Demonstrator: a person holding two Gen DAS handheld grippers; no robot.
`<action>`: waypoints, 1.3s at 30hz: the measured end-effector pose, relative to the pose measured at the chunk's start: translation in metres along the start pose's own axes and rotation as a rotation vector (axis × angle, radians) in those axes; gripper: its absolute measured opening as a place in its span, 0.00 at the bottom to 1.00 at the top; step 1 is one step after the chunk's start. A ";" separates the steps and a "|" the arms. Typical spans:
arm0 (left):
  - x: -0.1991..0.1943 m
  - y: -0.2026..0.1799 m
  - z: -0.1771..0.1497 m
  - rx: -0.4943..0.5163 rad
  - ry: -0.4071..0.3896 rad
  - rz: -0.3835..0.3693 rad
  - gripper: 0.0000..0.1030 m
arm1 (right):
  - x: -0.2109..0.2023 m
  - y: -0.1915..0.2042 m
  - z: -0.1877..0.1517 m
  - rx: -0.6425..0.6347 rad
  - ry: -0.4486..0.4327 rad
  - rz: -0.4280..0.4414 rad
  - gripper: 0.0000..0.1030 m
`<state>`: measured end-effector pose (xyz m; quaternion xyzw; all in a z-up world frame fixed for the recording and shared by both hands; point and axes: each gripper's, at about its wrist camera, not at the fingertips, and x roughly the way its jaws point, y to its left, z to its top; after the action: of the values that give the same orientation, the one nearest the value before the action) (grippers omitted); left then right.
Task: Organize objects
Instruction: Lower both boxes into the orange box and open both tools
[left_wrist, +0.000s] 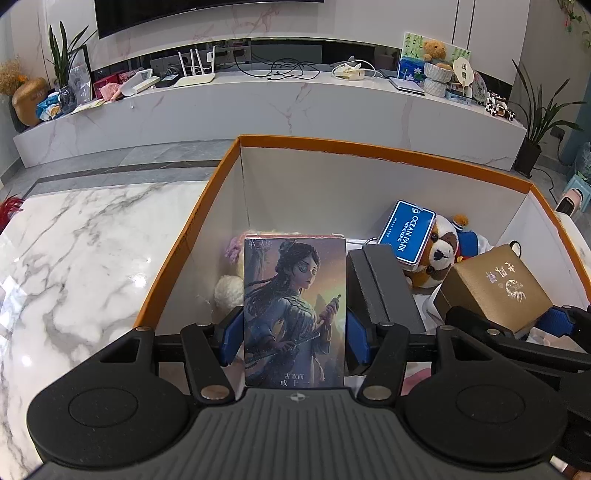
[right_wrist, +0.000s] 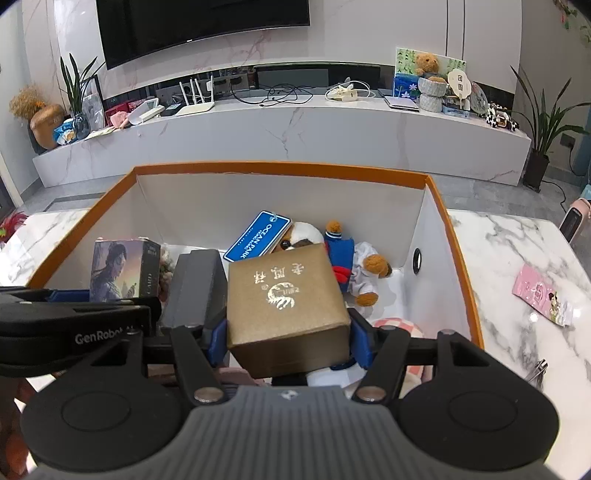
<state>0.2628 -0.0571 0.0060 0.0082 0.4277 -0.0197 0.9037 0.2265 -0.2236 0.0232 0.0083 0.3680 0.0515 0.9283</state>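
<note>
My left gripper (left_wrist: 293, 338) is shut on a picture box (left_wrist: 294, 310) printed with a woman in blue robes, held upright over the left part of the orange-rimmed storage box (left_wrist: 388, 146). My right gripper (right_wrist: 288, 334) is shut on a brown cardboard box (right_wrist: 286, 306) with silver lettering, held over the middle of the same storage box (right_wrist: 280, 168). The left wrist view shows that brown box (left_wrist: 491, 286) at the right; the right wrist view shows the picture box (right_wrist: 122, 267) at the left. Blue pads press both sides of each held box.
Inside the storage box lie a dark grey case (left_wrist: 384, 284), a plush dog (left_wrist: 439, 258) with a blue Ocean Park tag (left_wrist: 406, 230), a white fluffy toy (left_wrist: 229, 290) and a small bear (right_wrist: 365, 273). A pink packet (right_wrist: 543, 295) lies on the marble table (left_wrist: 81, 258). A TV bench (right_wrist: 280, 125) stands behind.
</note>
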 end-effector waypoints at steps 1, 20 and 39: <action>0.000 -0.001 0.000 0.006 0.001 0.004 0.64 | 0.001 0.000 -0.001 -0.005 0.001 0.001 0.63; 0.005 0.001 -0.004 0.010 0.046 0.015 0.65 | 0.006 0.000 -0.001 -0.024 -0.012 -0.005 0.66; -0.002 0.000 -0.007 0.032 0.080 0.028 0.65 | -0.006 0.001 -0.001 -0.082 0.003 -0.017 0.75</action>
<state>0.2564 -0.0568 0.0027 0.0291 0.4629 -0.0137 0.8858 0.2212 -0.2235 0.0269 -0.0330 0.3669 0.0585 0.9278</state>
